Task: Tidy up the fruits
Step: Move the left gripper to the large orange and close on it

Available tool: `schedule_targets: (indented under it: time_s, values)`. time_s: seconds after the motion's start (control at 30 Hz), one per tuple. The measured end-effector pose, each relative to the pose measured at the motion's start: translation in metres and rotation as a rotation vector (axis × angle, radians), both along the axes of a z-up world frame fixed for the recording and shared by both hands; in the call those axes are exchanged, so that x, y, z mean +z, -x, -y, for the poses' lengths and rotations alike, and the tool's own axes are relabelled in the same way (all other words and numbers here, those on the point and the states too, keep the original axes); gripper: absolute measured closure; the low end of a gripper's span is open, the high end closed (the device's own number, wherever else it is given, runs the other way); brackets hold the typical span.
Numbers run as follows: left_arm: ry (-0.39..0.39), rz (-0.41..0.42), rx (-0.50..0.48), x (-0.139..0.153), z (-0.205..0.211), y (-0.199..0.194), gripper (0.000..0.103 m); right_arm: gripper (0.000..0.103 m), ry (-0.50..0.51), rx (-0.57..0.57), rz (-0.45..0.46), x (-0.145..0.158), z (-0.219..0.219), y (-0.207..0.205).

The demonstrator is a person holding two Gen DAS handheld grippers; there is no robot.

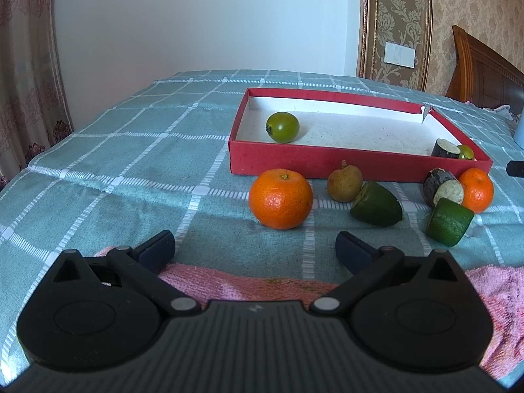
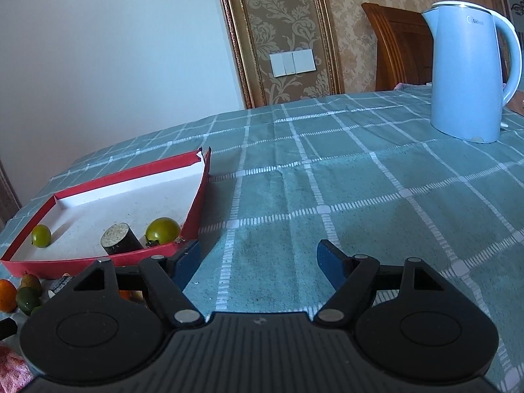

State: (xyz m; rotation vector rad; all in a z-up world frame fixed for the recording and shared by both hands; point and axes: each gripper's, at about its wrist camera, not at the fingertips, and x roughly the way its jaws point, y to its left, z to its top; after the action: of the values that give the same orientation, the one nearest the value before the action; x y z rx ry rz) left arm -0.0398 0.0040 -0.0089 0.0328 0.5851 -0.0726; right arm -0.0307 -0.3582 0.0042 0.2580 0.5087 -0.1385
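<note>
A red box point(image 1: 327, 160) with a white floor sits on the checked cloth. Inside lie a green round fruit point(image 1: 282, 127), a dark cut piece point(image 1: 444, 148) and a small green tomato point(image 1: 466, 153). In front of the box lie a large orange point(image 1: 280, 198), a brown fruit point(image 1: 344, 184), two green cut pieces point(image 1: 376, 204) point(image 1: 449, 222), a dark piece point(image 1: 442, 187) and a small orange point(image 1: 476, 189). My left gripper point(image 1: 255, 249) stands open just short of the large orange. My right gripper point(image 2: 258, 258) is open and empty beside the box's point(image 2: 196, 209) right corner.
A light blue kettle point(image 2: 471, 72) stands far right on the cloth. A pink towel point(image 1: 249, 281) lies under the left gripper. A wooden chair back point(image 1: 484, 72) and a patterned wall are behind. Bare cloth stretches left of the box and ahead of the right gripper.
</note>
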Motion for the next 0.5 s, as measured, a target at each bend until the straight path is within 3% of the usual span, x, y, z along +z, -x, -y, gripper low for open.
schedule_targets:
  time_s: [0.3,0.5]
  values:
    - [0.007,0.111,-0.002,0.018,-0.015,0.016,0.000,0.025,0.000,-0.002,-0.005,0.000,0.000,-0.001]
    - [0.007,0.122,-0.008,0.026,-0.019,0.011,0.000,0.025,-0.002,-0.001,-0.004,0.000,0.000,-0.001]
